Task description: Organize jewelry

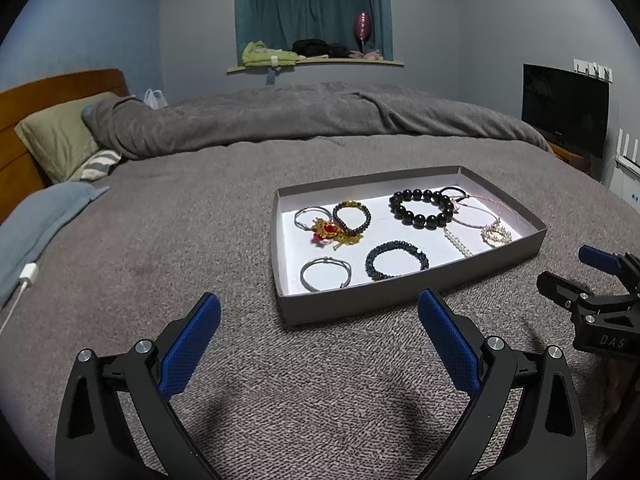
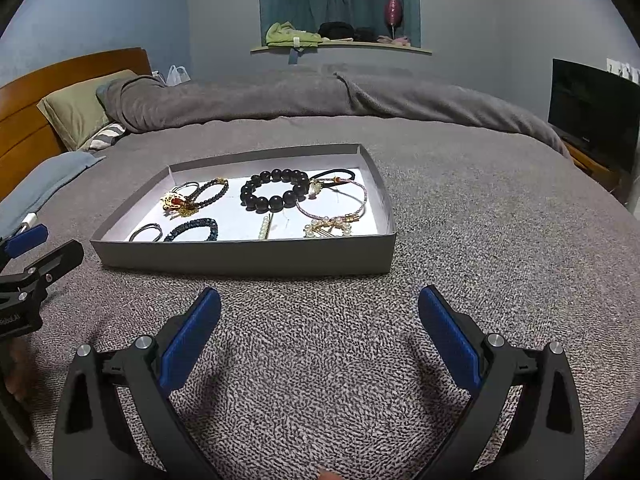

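A shallow grey tray (image 1: 400,302) (image 2: 248,258) with a white floor lies on the grey bed cover. In it lie several pieces: a black bead bracelet (image 1: 422,207) (image 2: 276,195), a dark blue beaded bracelet (image 1: 396,260) (image 2: 192,230), a silver bangle (image 1: 326,274) (image 2: 147,233), a red and gold brooch (image 1: 330,232) (image 2: 176,202), a pink cord bracelet (image 2: 332,202) and pearl pieces (image 1: 496,235) (image 2: 328,228). My left gripper (image 1: 320,332) is open and empty, in front of the tray's near left corner. My right gripper (image 2: 320,332) is open and empty, in front of the tray.
The bed cover (image 1: 180,240) spreads all around the tray. A rolled grey duvet (image 1: 280,116) and pillows (image 1: 60,140) lie behind. A white charger and cable (image 1: 26,276) lie at the left. A dark TV screen (image 1: 564,108) stands at the right.
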The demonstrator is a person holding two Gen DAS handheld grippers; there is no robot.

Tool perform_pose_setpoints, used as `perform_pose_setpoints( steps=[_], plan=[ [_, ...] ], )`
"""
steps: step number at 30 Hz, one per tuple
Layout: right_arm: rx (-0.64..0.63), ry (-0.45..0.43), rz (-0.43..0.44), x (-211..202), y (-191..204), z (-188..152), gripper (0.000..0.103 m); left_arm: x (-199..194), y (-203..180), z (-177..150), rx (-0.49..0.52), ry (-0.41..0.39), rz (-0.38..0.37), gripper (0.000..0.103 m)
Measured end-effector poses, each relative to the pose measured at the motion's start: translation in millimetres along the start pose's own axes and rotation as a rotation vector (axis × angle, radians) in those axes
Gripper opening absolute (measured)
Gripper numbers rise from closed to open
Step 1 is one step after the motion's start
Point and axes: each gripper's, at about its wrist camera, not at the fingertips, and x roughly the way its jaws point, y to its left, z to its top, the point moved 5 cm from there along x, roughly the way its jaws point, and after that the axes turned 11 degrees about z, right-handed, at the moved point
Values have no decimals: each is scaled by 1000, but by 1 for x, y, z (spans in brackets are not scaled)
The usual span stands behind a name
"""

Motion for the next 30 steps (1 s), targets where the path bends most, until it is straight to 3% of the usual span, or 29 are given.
perform_pose_setpoints(
  steps=[30],
  plan=[
    [-4,1,-4,0,0,0,98,4,-5,-5,7,14,-4,98]
  ],
)
